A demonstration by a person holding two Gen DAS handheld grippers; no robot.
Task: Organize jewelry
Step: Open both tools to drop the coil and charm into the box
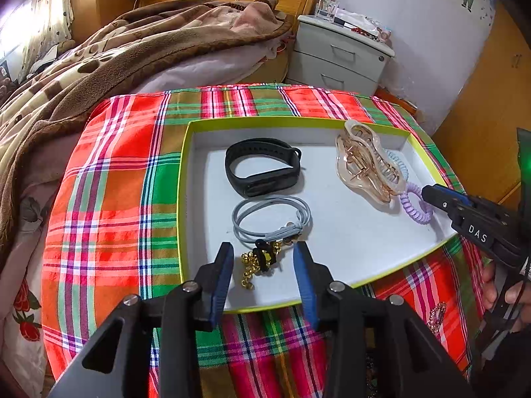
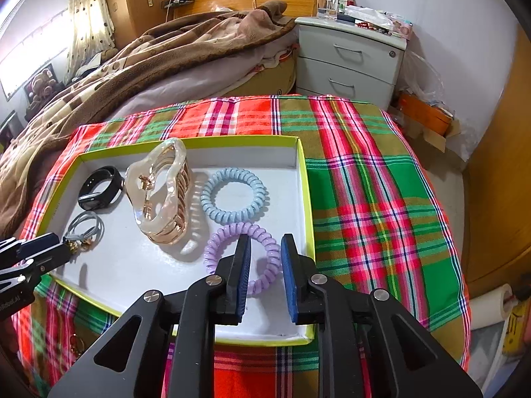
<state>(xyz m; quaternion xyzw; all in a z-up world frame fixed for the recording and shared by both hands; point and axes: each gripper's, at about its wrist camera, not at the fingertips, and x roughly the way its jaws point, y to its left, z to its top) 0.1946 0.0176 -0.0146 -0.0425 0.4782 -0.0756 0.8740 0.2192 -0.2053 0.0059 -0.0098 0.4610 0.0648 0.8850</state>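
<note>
A white tray with a lime rim (image 1: 182,199) (image 2: 307,199) lies on the plaid cloth. In it are a black wristband (image 1: 262,182) (image 2: 99,195), grey hair ties (image 1: 265,219) (image 2: 83,229), a clear amber claw clip (image 1: 365,169) (image 2: 159,199), a blue coil tie (image 2: 234,217) and a purple coil tie (image 1: 418,212) (image 2: 212,248). My left gripper (image 1: 264,252) (image 2: 66,248) is open around a black tie with gold beads (image 1: 262,258), pads apart from it. My right gripper (image 2: 266,242) (image 1: 428,194) stands open over the purple coil's right side, not pressing it.
The plaid cloth (image 2: 365,199) covers a small table beside a bed with a brown blanket (image 1: 99,66). A grey nightstand (image 2: 348,63) stands behind. A small pink ornament (image 1: 436,315) lies on the cloth near the tray's front. A hand (image 1: 497,288) holds the right gripper.
</note>
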